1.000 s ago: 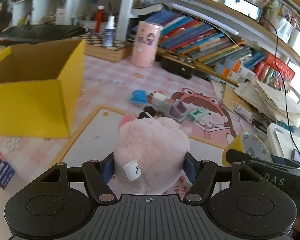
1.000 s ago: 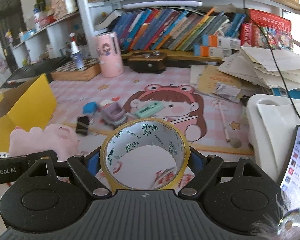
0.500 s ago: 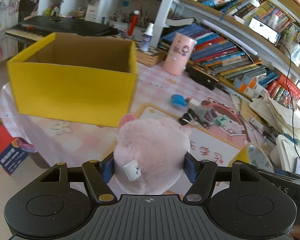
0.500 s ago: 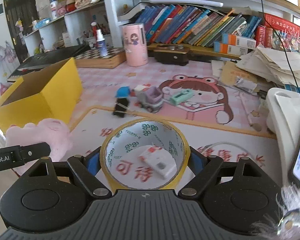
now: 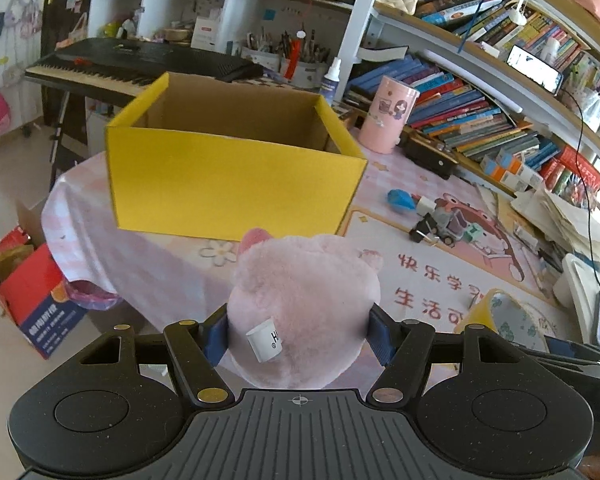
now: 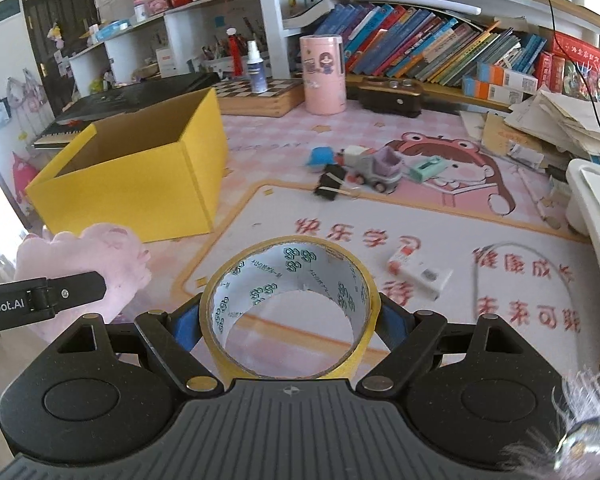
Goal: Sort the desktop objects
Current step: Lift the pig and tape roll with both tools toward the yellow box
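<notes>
Pink-clothed table (image 6: 284, 140) with yellow box (image 6: 140, 184), cartoon mat (image 6: 440, 240), toy truck (image 6: 374, 170), pink canister (image 6: 323, 74).

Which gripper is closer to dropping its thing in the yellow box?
Probably left. The left gripper holds the pink plush right before the yellow box; the right gripper's tape roll sits off to the side.

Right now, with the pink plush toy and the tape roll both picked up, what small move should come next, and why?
Probably carry the pink plush toy forward over the open yellow box. The left fingers grip the toy short of the box's near wall, and the box looks empty. The tape roll can follow.
</notes>
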Motion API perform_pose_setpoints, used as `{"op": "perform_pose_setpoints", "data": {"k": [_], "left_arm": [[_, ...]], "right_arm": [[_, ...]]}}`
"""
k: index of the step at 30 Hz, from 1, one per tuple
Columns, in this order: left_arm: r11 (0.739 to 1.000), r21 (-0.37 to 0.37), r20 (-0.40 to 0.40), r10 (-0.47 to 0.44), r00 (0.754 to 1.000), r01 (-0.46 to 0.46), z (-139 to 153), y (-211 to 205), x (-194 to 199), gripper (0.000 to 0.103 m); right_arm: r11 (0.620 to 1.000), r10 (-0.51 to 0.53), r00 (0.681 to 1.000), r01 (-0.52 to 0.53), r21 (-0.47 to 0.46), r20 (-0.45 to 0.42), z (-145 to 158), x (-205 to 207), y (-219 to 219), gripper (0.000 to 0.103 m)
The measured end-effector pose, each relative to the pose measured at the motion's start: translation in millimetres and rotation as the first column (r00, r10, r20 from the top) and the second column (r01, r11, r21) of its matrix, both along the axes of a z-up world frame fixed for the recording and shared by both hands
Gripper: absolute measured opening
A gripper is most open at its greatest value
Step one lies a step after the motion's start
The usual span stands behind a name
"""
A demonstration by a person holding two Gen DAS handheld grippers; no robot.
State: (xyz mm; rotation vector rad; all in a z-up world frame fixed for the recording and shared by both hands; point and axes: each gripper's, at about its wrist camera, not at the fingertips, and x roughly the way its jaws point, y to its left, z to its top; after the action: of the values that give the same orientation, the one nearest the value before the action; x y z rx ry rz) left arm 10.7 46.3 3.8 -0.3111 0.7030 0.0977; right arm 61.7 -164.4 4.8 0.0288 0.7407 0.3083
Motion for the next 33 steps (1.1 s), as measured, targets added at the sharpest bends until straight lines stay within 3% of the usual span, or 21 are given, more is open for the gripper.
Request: {"op": "perform_pose_setpoints", "data": {"k": [15, 33], "left_arm": [[1.0, 0.016, 0.016, 0.016, 1.0, -0.017, -2, 54, -44, 0.068], [0.998, -0.001, 0.055, 0.07, 0.996, -0.07, 1, 87, -61, 0.068]], "right_arm": [[0.999, 0.04, 0.999, -0.04, 0.017, -0.017, -6, -45, 64, 0.083], [0.994, 0.106, 0.994, -0.106, -0.003, 0.023, 3, -55, 106, 0.083]]}}
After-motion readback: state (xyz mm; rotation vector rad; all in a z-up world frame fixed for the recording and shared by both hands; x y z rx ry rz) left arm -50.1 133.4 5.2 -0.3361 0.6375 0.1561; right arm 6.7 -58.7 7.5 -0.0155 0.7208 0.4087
